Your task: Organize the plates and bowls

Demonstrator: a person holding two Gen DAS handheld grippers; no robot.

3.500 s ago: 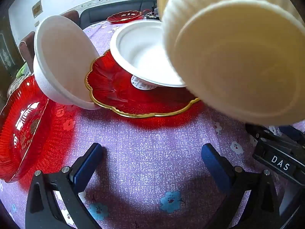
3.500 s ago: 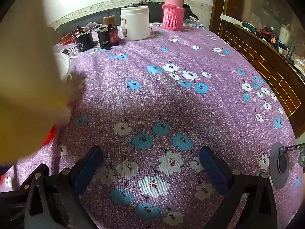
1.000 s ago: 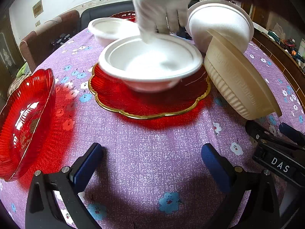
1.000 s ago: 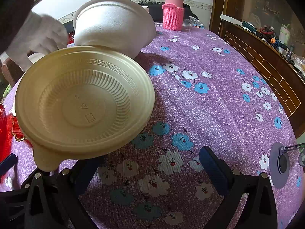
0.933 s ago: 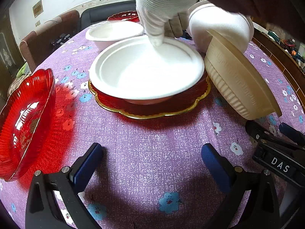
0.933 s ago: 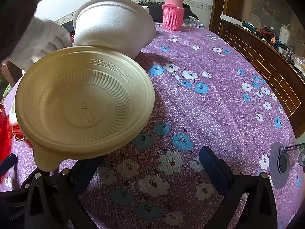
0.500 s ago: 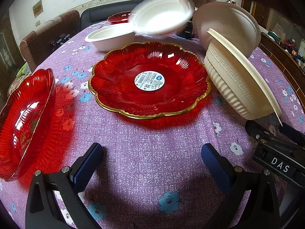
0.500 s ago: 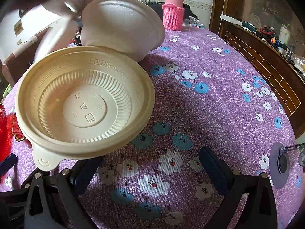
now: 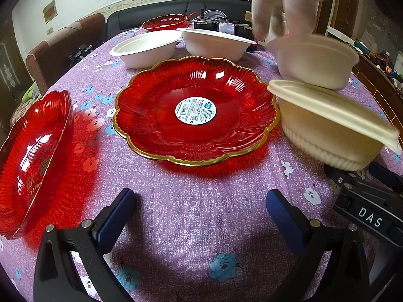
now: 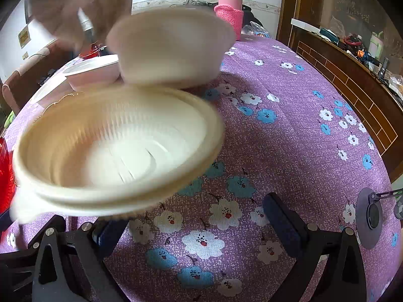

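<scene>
Resting wide open, empty: left gripper (image 9: 199,216), right gripper (image 10: 191,229). Reading "DAS" on black mount (image 9: 369,217), near right; barcode sticker (image 9: 196,110) centred on red plate (image 9: 161,130).

Bright daylight – fisheye warp, motion-blurred bowl (image 10: 118,151)

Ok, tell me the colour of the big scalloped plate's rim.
Gold, edging the red plate; clearest in the left wrist view.

gloved hand (image 9: 284,12) blurred, cream bowl (image 10: 113,151) smeared
</scene>
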